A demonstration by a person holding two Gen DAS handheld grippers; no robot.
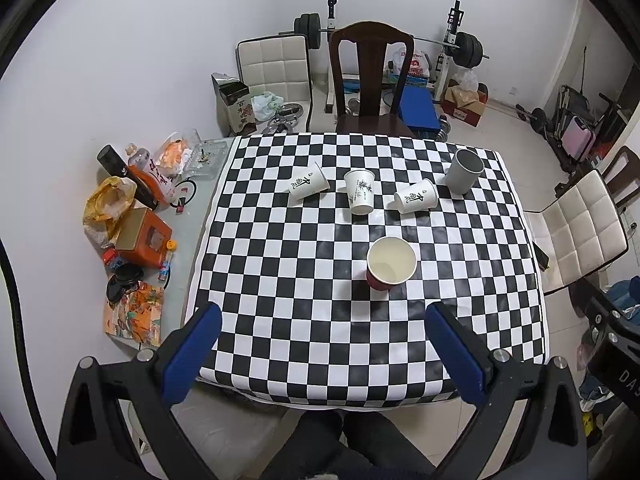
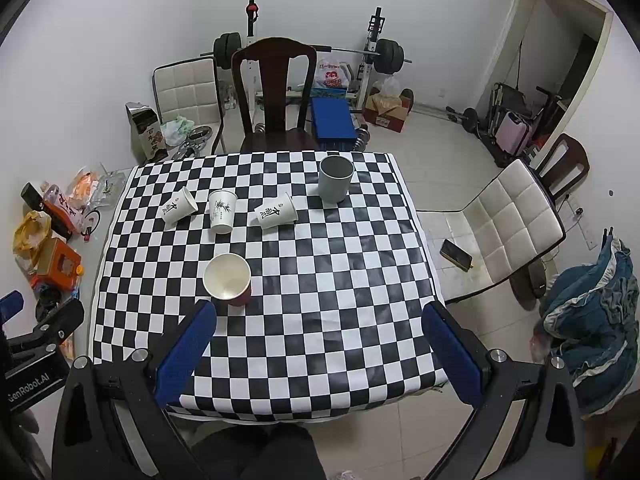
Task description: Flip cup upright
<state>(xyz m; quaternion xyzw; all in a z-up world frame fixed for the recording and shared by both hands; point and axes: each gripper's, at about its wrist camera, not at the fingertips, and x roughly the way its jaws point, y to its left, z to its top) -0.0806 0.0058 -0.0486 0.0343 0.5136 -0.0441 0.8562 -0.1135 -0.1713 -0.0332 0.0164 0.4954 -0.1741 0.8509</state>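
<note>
Left claw (image 1: 320,344) released, above near desk (image 1: 280,320) edge. Beyond red cup (image 1: 391,264), upright: left white cup (image 1: 307,185) tipped, middle white cup (image 1: 360,192) upright, right white cup (image 1: 416,196) tipped, grey cup (image 1: 464,170) upright. Right claw (image 2: 316,344) released.

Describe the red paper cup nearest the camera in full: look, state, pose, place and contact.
The red paper cup looks like thin paper: red outside, plain off-white inside, with a rolled rim. It stands upright, mouth up, and looks empty. It sits on the checkered tablecloth, the nearest of the cups, in front of the row of white ones. Only the cloth under its base touches it. Both tools are open and apart from it: the left tool and the right tool.
</note>
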